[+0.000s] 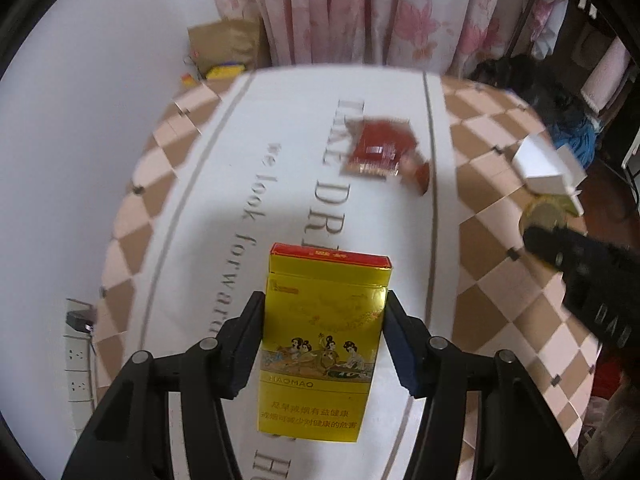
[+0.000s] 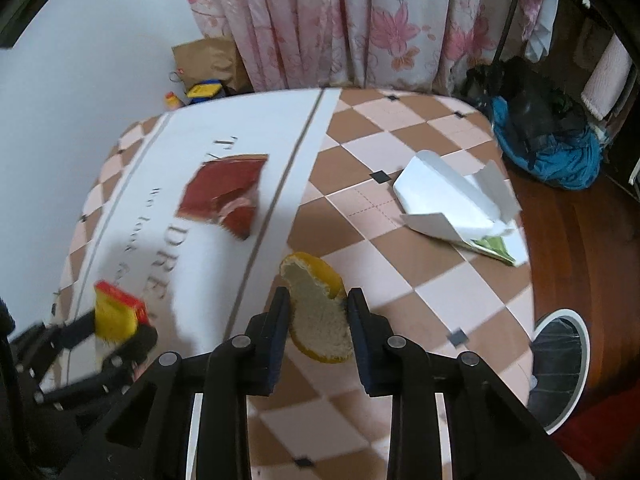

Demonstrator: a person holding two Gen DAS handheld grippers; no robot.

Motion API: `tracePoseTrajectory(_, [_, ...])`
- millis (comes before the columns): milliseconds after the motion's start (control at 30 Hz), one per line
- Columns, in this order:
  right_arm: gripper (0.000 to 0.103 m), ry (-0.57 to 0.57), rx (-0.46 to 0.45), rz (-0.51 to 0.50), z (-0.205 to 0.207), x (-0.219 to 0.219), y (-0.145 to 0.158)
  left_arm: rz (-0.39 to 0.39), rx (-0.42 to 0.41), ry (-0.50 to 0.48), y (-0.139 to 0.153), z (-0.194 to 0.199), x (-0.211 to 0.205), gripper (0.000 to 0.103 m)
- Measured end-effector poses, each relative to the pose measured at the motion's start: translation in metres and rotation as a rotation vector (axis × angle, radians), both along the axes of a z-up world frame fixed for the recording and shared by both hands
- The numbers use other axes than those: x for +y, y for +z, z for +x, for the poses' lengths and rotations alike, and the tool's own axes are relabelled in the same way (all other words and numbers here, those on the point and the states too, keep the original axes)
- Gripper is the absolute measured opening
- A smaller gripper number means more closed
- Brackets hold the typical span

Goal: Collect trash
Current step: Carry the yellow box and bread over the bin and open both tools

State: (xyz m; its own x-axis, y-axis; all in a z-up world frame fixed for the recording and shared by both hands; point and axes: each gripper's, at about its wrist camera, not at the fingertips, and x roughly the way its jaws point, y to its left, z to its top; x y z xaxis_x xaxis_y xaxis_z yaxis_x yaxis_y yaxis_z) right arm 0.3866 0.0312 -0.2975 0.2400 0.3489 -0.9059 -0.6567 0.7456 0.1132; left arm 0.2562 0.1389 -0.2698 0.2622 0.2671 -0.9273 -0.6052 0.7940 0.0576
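My left gripper (image 1: 325, 312) is shut on a yellow cigarette pack (image 1: 324, 344), held above the table; it also shows in the right wrist view (image 2: 116, 314). My right gripper (image 2: 318, 308) is shut on a yellow citrus peel (image 2: 318, 312), also seen in the left wrist view (image 1: 542, 214). A torn red packet (image 2: 226, 196) lies on the white strip of the tablecloth, and shows in the left wrist view (image 1: 380, 150). A crumpled white carton (image 2: 456, 204) lies near the table's right edge, seen also in the left wrist view (image 1: 546, 168).
The table (image 2: 400, 280) has a pink and brown checked cloth. A round white bin with a black liner (image 2: 560, 364) stands on the floor at the right. A brown paper bag (image 2: 208, 62) and a blue and black heap (image 2: 548, 140) lie by the flowered curtain.
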Motion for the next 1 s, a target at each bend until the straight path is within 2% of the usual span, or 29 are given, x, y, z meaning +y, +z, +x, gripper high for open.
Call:
tracePoseTrajectory(200, [0.031, -0.002, -0.052, 0.055, -0.031, -0.03, 0.036, 0.041, -0.087, 0.006, 0.051, -0.02, -0.02, 0.054])
tracePoseTrajectory(367, [0.031, -0.035, -0.079, 0.127, -0.046, -0.069, 0.077, 0.069, -0.162, -0.023, 0.097, -0.027, -0.048, 0.054])
tracePoseTrajectory(600, [0.031, -0.126, -0.119, 0.214, -0.042, -0.15, 0.132, 0.08, -0.266, -0.118, 0.148, -0.006, -0.107, 0.054])
tracePoseTrajectory(800, [0.031, -0.241, -0.149, 0.22, -0.015, -0.243, 0.156, 0.042, -0.317, -0.241, 0.164, 0.041, -0.177, 0.054])
tracePoseTrajectory(1000, [0.031, -0.381, -0.132, 0.158, 0.024, -0.344, 0.14, -0.081, -0.31, -0.35, 0.14, 0.098, -0.255, 0.054])
